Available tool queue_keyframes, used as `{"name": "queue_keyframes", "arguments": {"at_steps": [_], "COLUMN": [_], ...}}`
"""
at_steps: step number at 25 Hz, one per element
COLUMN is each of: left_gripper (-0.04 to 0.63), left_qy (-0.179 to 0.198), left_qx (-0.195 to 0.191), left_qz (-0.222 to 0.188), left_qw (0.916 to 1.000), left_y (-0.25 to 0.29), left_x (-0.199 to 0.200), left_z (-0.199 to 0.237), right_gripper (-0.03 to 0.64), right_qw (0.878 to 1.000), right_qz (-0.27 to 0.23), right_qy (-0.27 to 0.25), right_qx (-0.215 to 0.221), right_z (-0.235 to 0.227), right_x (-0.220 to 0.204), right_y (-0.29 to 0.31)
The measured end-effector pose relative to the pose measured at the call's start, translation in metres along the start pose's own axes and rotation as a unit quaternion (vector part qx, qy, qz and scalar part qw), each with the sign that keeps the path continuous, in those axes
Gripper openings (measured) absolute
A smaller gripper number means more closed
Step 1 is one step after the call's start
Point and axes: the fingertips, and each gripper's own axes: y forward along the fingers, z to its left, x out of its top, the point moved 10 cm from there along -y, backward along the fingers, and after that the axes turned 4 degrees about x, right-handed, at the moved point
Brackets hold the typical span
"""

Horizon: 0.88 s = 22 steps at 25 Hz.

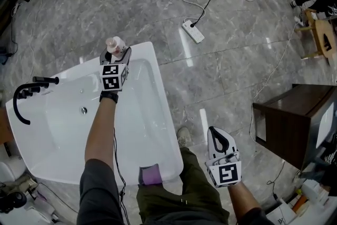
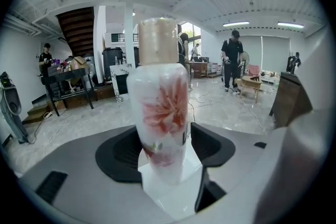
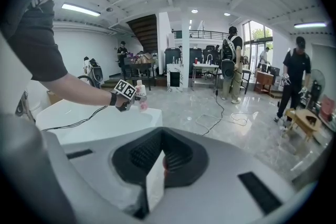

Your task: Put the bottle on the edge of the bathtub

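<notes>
A white bottle (image 1: 115,45) with a pink flower print and a beige cap stands upright on the far rim of the white bathtub (image 1: 164,113). My left gripper (image 1: 116,54) reaches over the tub and brackets the bottle. In the left gripper view the bottle (image 2: 163,113) rests on the white rim (image 2: 176,194) between the two black pads, which stand wide apart from it, so the gripper is open. My right gripper (image 1: 219,138) hangs over the floor right of the tub, shut and empty. From the right gripper view (image 3: 163,157) the bottle (image 3: 140,98) shows far off.
A black faucet (image 1: 23,95) sits at the tub's left end, and a drain (image 1: 83,110) in its floor. A purple item (image 1: 151,174) lies on the near rim. A power strip (image 1: 193,30) with cables lies on the marble floor. A dark cabinet (image 1: 287,124) stands at right.
</notes>
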Motion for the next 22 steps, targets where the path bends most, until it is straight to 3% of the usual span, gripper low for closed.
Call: {"name": "queue_keyframes", "arguments": {"at_steps": [10, 22], "left_gripper": [0.285, 0.215], "left_qy": [-0.043, -0.042], "left_qx": [0.0, -0.032], "left_qz": [0.002, -0.017], "left_qw": [0.9991, 0.9985], "left_y": [-0.06, -0.217], "left_x": [0.001, 0.035], "left_z": [0.002, -0.022], "right_gripper": [0.002, 0.002], "right_qw": [0.999, 0.996], "right_qz": [-0.027, -0.074], "right_qy": [-0.019, -0.037], "right_qx": [0.006, 0.035], "right_z": [0.017, 0.075], "right_x": [0.026, 0.087], "right_y": [0.002, -0.033]}}
